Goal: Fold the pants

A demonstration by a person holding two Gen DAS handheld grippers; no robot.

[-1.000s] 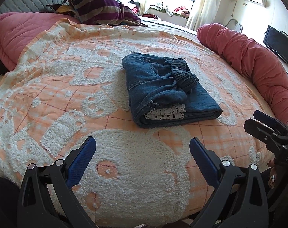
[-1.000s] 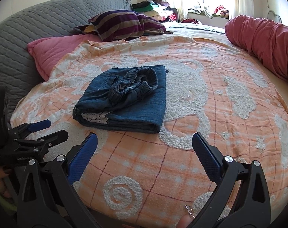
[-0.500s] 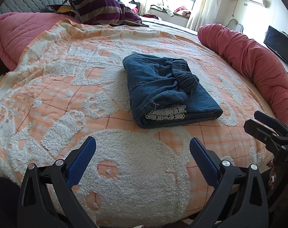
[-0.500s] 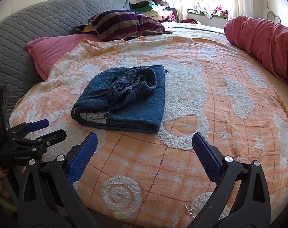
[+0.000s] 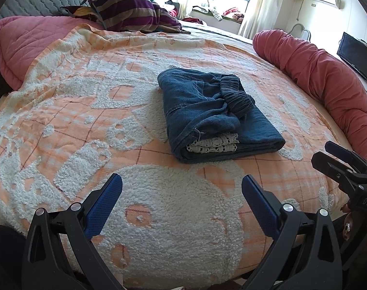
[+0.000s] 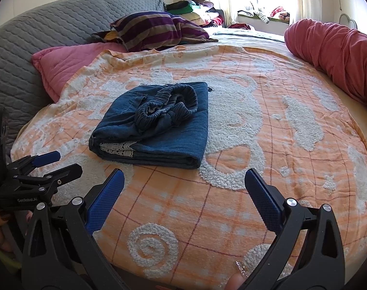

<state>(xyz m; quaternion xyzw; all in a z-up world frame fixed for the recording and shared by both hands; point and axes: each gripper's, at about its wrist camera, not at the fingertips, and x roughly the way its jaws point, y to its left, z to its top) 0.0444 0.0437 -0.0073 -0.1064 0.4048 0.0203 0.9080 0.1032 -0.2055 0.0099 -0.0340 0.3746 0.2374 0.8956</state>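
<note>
In the left wrist view, the left gripper (image 5: 182, 194) hung spread and empty over the near edge of the bedspread (image 5: 69, 125). The folded pants (image 5: 212, 114) lay mid-bed, well ahead of it, white lace trim (image 5: 213, 143) showing at the near fold. The right gripper (image 5: 338, 159) showed at the right edge, lettered "DAS", the rest cut off. In the right wrist view, the right gripper (image 6: 184, 191) was likewise spread, holding nothing, pants (image 6: 159, 123) ahead and leftward. The left gripper (image 6: 55, 163) at left read "GenRobot.AI".
</note>
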